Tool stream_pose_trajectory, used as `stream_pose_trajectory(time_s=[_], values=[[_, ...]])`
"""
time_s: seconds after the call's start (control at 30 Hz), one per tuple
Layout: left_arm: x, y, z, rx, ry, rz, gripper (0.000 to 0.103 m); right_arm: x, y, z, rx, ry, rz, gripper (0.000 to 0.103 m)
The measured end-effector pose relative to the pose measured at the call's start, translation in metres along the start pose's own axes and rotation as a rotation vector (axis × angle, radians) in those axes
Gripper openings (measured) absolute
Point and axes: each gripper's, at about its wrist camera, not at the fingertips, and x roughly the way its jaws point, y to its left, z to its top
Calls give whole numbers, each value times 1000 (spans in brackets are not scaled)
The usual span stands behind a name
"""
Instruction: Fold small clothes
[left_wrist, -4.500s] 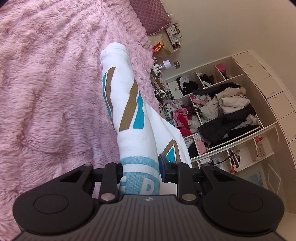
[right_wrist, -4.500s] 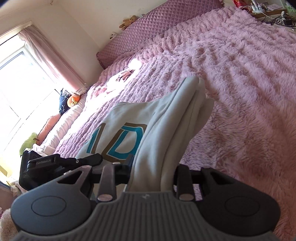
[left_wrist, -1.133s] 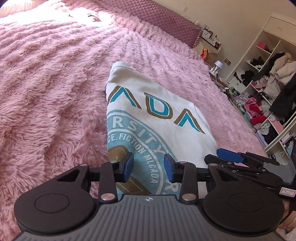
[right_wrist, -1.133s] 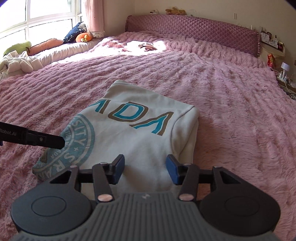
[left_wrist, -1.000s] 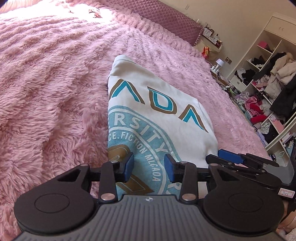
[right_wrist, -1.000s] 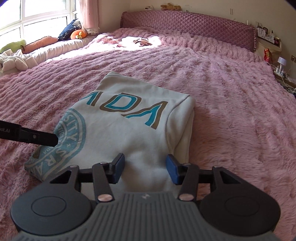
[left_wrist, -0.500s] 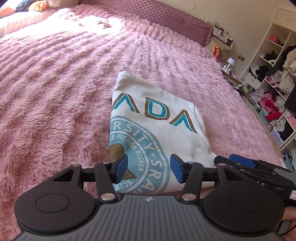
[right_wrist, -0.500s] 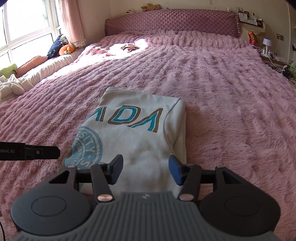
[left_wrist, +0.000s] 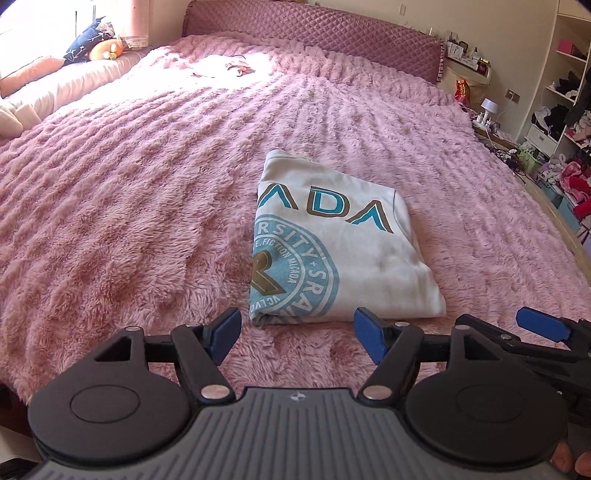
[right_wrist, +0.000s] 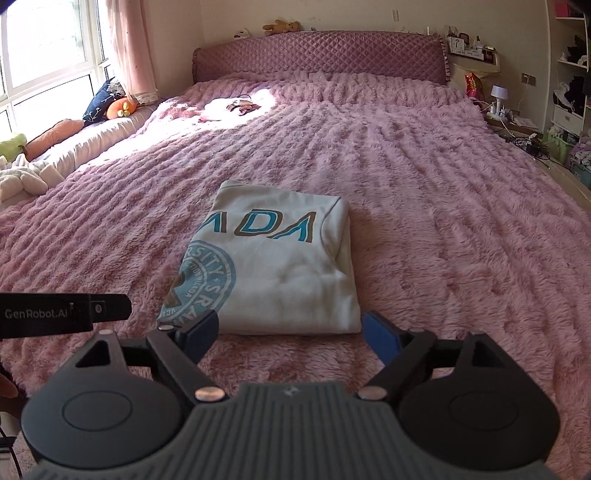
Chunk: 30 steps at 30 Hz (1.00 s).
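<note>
A white garment (left_wrist: 332, 243) with teal and brown lettering and a round teal print lies folded flat on the pink fluffy bed cover (left_wrist: 129, 192). It also shows in the right wrist view (right_wrist: 273, 266). My left gripper (left_wrist: 297, 336) is open and empty, just short of the garment's near edge. My right gripper (right_wrist: 290, 330) is open and empty, also just short of that edge. The right gripper's fingers (left_wrist: 539, 326) show at the right of the left wrist view. The left gripper's body (right_wrist: 62, 314) shows at the left of the right wrist view.
A quilted purple headboard (right_wrist: 317, 59) stands at the far end. Pillows and soft toys (right_wrist: 110, 103) lie by the window at the left. Shelves with clothes (left_wrist: 569, 122) and a bedside table with a lamp (right_wrist: 498, 96) stand at the right.
Both grippers let go of the garment, opened wide and pulled back and up from it. The garment went from hanging in both grippers to lying folded flat on the bed.
</note>
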Motion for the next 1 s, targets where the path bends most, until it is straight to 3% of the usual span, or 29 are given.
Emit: stream_pose_trajectory(time_s=[0.43,1.0], values=[[-11,-5,-33,-1,77,58,86,-31,13,-12,-36,6,-4,82],[-12,-3,-37,12,91,99,86,-24,21,-14,-47,38,-3,82]])
